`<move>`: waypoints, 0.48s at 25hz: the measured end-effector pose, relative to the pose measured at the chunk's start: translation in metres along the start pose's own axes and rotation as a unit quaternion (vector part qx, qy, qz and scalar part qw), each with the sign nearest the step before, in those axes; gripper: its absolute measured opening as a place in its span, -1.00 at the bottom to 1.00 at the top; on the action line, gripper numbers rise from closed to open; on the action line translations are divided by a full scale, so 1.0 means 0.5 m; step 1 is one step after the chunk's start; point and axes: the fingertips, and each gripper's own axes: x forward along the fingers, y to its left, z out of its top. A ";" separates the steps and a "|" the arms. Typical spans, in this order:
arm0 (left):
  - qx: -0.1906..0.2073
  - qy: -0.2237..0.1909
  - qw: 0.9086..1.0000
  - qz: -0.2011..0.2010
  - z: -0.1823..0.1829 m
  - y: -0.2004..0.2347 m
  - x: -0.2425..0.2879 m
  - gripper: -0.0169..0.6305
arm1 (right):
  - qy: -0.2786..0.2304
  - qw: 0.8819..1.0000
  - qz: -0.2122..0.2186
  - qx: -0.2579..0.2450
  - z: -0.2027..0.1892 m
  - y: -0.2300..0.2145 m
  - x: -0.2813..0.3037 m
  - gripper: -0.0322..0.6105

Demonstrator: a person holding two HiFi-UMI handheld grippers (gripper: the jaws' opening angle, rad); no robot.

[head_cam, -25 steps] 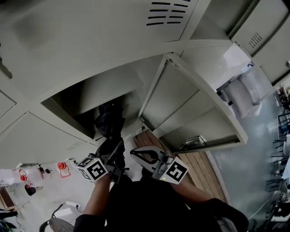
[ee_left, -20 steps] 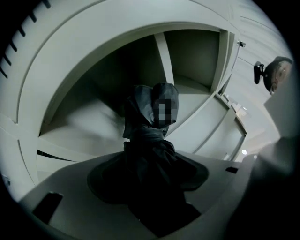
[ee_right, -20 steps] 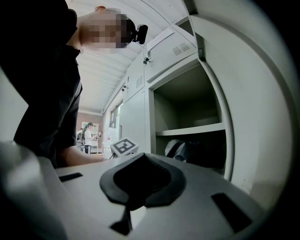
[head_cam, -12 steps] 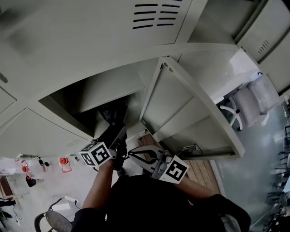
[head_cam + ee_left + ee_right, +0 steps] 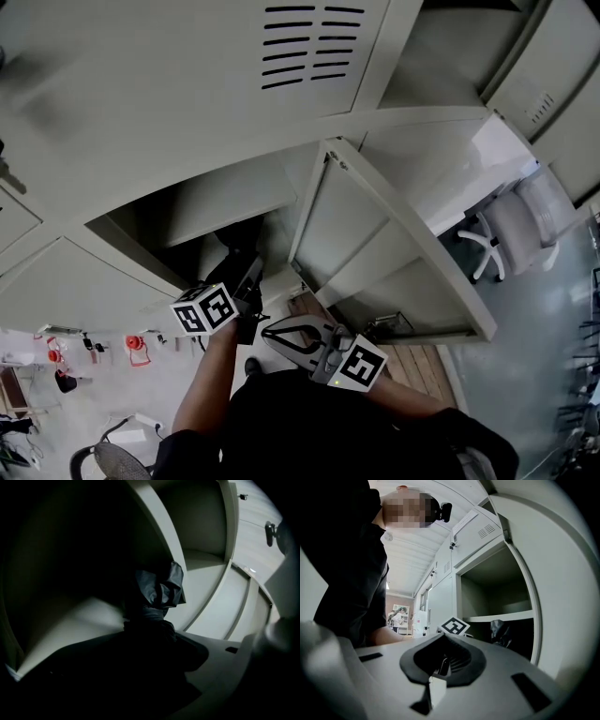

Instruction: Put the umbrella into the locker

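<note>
The black folded umbrella [image 5: 239, 246] pokes into the open locker compartment [image 5: 202, 202]. In the left gripper view its crumpled dark fabric [image 5: 158, 588] rests on the pale locker shelf [image 5: 79, 620]. My left gripper [image 5: 248, 289] is at the locker's mouth, shut on the umbrella's near end; its jaws [image 5: 150, 632] are in deep shadow. My right gripper [image 5: 298, 339] hangs lower, outside the locker, shut with nothing in it. The right gripper view shows its pads [image 5: 459, 660] pressed together, and the umbrella [image 5: 500, 632] inside the locker beyond.
The locker door [image 5: 375, 234] stands swung open to the right of the compartment. Closed locker doors [image 5: 187, 84] surround it, one with vent slots. A white office chair [image 5: 514, 225] stands at the far right. Small red things [image 5: 136, 345] lie on the floor at lower left.
My left gripper has pushed forward with the umbrella, deeper into the locker opening. The right gripper has stayed shut and shifted only slightly.
</note>
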 end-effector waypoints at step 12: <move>0.025 0.015 0.999 0.026 0.004 0.014 0.038 -0.12 | 0.005 1.000 -0.001 -0.002 0.000 0.008 -0.021 -0.86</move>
